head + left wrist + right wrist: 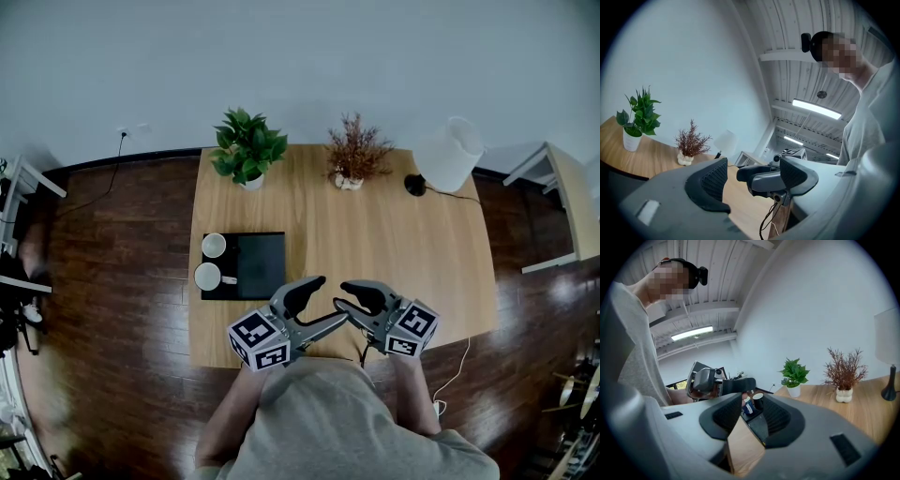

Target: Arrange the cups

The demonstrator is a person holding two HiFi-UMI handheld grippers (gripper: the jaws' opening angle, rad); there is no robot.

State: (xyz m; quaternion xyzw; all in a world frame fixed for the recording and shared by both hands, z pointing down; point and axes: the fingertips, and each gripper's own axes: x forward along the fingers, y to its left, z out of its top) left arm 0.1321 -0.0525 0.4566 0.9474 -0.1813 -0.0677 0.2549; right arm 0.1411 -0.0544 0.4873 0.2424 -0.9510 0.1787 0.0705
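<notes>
Two white-rimmed cups (214, 245) (207, 277) stand along the left side of a black tray (262, 262) on the wooden table (394, 234). Both grippers hover over the table's near edge with their tips turned towards each other, to the right of the tray. My left gripper (319, 302) (753, 165) is open and empty, with the right gripper (764, 178) showing beyond its jaws. My right gripper (349, 298) (751, 403) is open too, with nothing held. Through its gap I see a blue-labelled cup (748, 407), a dark cup (758, 400) and the tray (759, 425) farther off.
At the table's far edge stand a green potted plant (247, 147), a dried reddish plant in a white pot (353, 155) and a white-shaded lamp (448, 155). A cable (455, 361) hangs off the near right edge. Dark wooden floor surrounds the table.
</notes>
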